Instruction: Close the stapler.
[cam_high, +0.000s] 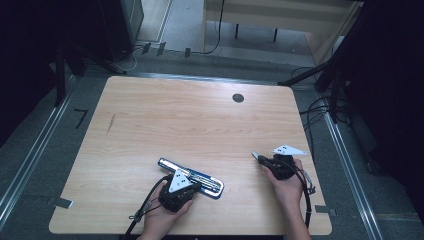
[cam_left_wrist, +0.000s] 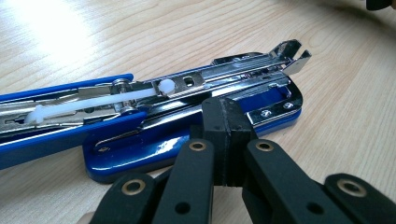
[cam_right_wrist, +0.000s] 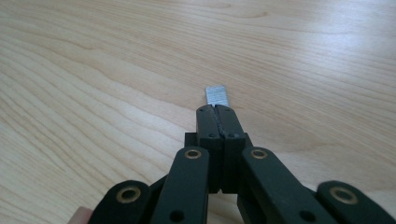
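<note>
Two grippers are held over a pale wooden table (cam_high: 150, 115), one in each hand; the stapler (cam_high: 200, 176) (blue, swung open, its chrome magazine bared) lies near the front edge of the table, left of the middle, its length running from upper left to lower right in the high view; the left gripper (cam_high: 192, 186) is set down on the stapler's right half, its jaws clenched together with nothing seen between them; in the left gripper view the jaw tips (cam_left_wrist: 227, 122) are pressed on the blue base just in front of the chrome rail, and a white plastic pusher (cam_left_wrist: 93, 101) is seen lying along the open magazine; the right gripper (cam_high: 258, 157) is held well apart from the stapler, toward the table's right side, pointing left; its jaws are closed on a small strip of staples (cam_right_wrist: 217, 95), whose silver end juts out beyond the tips just above the wood; a dark round hole (cam_high: 238, 98) is seen near the far edge of the table.
</note>
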